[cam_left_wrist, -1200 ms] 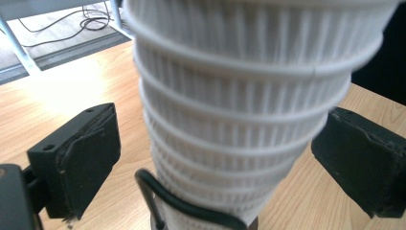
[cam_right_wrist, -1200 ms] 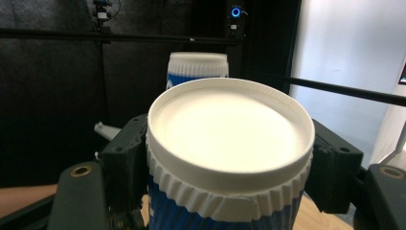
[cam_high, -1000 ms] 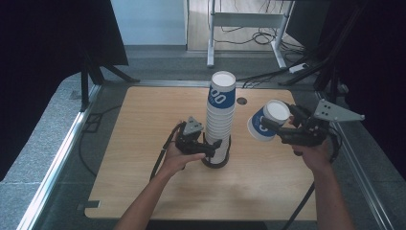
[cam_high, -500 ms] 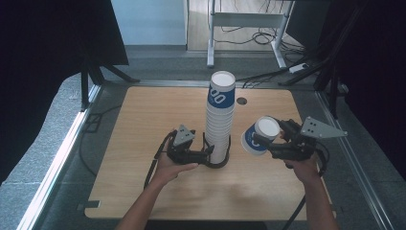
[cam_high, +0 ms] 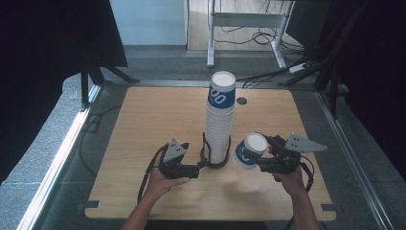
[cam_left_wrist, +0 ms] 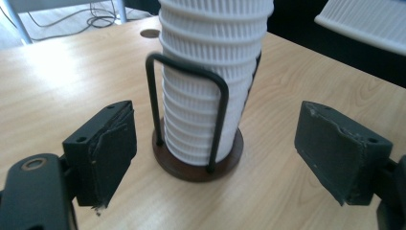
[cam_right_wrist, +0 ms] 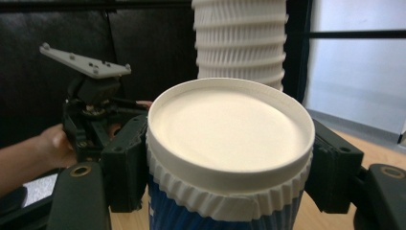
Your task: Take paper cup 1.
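Right gripper (cam_high: 261, 160) level, clamped on cup (cam_high: 249, 150); left gripper (cam_high: 201, 167) level, jaws closing, unclamped, flanking holder (cam_left_wrist: 197, 158).

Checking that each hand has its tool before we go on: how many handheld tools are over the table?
2: the left tool beside the cup stack's holder, jaws just closing, nothing between them; the right tool clamping a cup.

A wooden table (cam_high: 143, 124) stands on grey floor (cam_high: 158, 67), black curtains (cam_high: 43, 48) beside, a metal frame (cam_high: 249, 19) behind.
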A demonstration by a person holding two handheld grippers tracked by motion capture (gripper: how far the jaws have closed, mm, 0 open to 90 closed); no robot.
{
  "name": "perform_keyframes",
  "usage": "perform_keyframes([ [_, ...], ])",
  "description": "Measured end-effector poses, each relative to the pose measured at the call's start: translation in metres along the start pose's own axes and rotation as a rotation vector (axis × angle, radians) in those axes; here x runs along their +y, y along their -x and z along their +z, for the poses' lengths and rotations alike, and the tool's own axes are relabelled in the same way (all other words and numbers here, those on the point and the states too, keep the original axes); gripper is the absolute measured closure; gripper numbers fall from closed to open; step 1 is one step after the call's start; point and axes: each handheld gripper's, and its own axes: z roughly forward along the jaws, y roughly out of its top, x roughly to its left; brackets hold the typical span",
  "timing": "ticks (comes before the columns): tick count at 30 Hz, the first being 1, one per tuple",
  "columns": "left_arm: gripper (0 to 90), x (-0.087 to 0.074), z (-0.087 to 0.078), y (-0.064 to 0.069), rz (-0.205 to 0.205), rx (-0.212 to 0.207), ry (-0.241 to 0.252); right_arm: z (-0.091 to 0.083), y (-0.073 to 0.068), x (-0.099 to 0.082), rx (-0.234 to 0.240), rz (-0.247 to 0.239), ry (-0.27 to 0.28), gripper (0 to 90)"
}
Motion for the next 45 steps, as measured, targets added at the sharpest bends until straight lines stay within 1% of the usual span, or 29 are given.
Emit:
perform_keyframes([
  [2,15.0,-0.005,-0.001,0.000,-0.008,-0.003,-0.003,0.001,-0.001,-0.003,-0.003,-0.001,-0.009,28.0],
  [8,15.0,-0.020,-0.003,0.001,-0.054,-0.023,0.000,0.003,-0.003,-0.017,-0.009,0.013,-0.027,28.0],
  [11,15.0,-0.022,-0.004,0.002,-0.054,-0.022,-0.005,0.005,-0.005,-0.020,-0.012,0.012,-0.034,28.0],
  [14,15.0,-0.024,-0.008,0.002,-0.058,-0.028,0.007,0.009,-0.007,-0.024,-0.008,0.008,-0.048,27.9],
  [18,15.0,-0.029,-0.015,0.004,-0.053,-0.026,0.020,0.018,-0.013,-0.031,0.008,0.007,-0.053,27.9],
  [19,15.0,-0.031,-0.017,0.005,-0.051,-0.027,0.020,0.018,-0.013,-0.031,0.008,0.007,-0.053,27.9],
  [20,14.9,-0.034,-0.019,0.005,-0.048,-0.023,0.021,0.023,-0.015,-0.033,0.013,-0.001,-0.065,27.9],
  [23,15.0,-0.036,-0.020,0.005,-0.045,-0.025,0.011,0.027,-0.019,-0.034,0.012,-0.010,-0.073,27.9],
  [25,15.0,-0.038,-0.022,0.005,-0.043,-0.022,0.009,0.031,-0.022,-0.036,0.026,-0.010,-0.072,27.9],
  [28,15.0,-0.040,-0.024,0.006,-0.040,-0.022,0.011,0.038,-0.028,-0.037,0.037,-0.028,-0.083,27.9],
  [29,15.0,-0.041,-0.025,0.007,-0.039,-0.022,0.012,0.043,-0.031,-0.038,0.045,-0.033,-0.084,27.9],
  [36,15.1,-0.046,-0.029,0.010,-0.024,-0.017,0.014,0.054,-0.037,-0.043,0.063,-0.039,-0.079,27.9],
  [38,15.2,-0.047,-0.031,0.010,-0.032,-0.025,0.021,0.056,-0.038,-0.046,0.066,-0.032,-0.072,27.9],
  [41,15.2,-0.047,-0.032,0.011,-0.026,-0.026,0.022,0.063,-0.041,-0.052,0.068,-0.035,-0.084,27.8],
  [45,15.2,-0.047,-0.033,0.013,-0.019,-0.037,0.023,0.069,-0.044,-0.056,0.076,-0.046,-0.101,27.9],
])
